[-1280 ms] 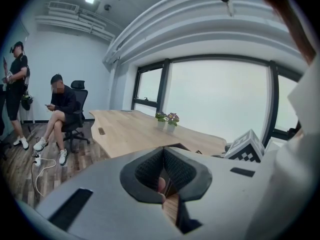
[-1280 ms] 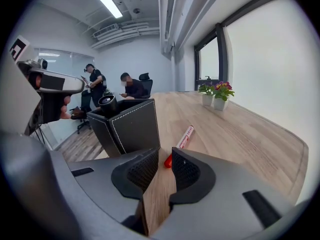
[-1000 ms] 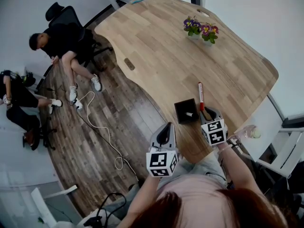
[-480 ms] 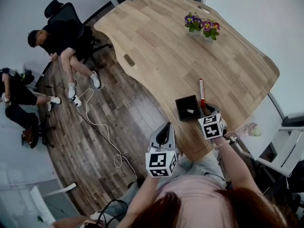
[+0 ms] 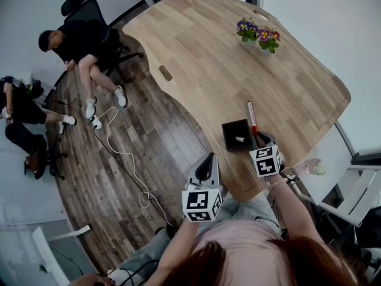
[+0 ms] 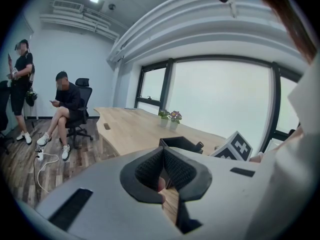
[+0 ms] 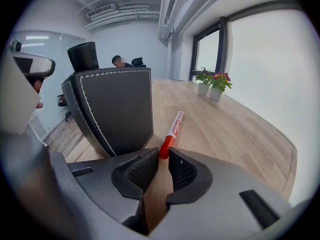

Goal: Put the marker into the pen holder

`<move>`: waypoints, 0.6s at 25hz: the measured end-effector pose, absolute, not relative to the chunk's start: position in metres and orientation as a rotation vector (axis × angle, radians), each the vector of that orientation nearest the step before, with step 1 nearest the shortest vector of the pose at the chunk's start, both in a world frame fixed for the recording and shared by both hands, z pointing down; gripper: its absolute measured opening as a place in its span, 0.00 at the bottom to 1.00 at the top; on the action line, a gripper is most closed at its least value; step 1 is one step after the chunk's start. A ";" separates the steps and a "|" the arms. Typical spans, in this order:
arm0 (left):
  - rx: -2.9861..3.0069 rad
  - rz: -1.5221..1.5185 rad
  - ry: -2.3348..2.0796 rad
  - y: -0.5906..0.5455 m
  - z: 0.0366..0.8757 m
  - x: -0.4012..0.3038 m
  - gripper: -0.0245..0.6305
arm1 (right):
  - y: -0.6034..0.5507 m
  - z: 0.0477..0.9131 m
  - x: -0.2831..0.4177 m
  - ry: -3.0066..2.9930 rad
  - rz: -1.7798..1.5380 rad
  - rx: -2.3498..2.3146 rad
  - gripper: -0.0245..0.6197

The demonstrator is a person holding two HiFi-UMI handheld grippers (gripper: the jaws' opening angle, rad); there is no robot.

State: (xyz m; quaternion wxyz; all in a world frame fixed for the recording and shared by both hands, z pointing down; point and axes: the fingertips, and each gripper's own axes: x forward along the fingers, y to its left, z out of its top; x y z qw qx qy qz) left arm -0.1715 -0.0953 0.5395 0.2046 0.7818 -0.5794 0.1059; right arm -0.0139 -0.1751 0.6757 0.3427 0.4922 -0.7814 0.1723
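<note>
A red and white marker lies flat on the wooden table, just right of the black square pen holder. My right gripper sits at the marker's near end. In the right gripper view the marker's red end is pinched between the jaw tips of that gripper, and the stitched black pen holder stands close on the left. My left gripper hangs off the table's front edge. In the left gripper view it has its tips together and nothing held, facing the pen holder.
Two small flower pots stand at the table's far side. A person sits on an office chair on the wood floor at the left, with another person beyond. A white cable and power strip lie on the floor.
My right gripper has crept forward onto the marker's near end. The left gripper has stayed in place, and the marker still lies on the table.
</note>
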 end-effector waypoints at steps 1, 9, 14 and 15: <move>2.179 0.293 -1.620 -0.095 0.539 -0.172 0.04 | -0.174 0.674 -0.014 -2.040 0.445 1.285 0.12; 2.140 0.278 -1.666 -0.092 0.537 -0.168 0.04 | -0.169 0.659 -0.006 -2.088 0.351 1.270 0.12; 2.123 0.273 -1.693 -0.091 0.532 -0.157 0.04 | -0.171 0.641 0.000 -2.134 0.279 1.239 0.12; 2.116 0.269 -1.699 -0.090 0.531 -0.155 0.04 | -0.170 0.637 0.002 -2.142 0.267 1.232 0.12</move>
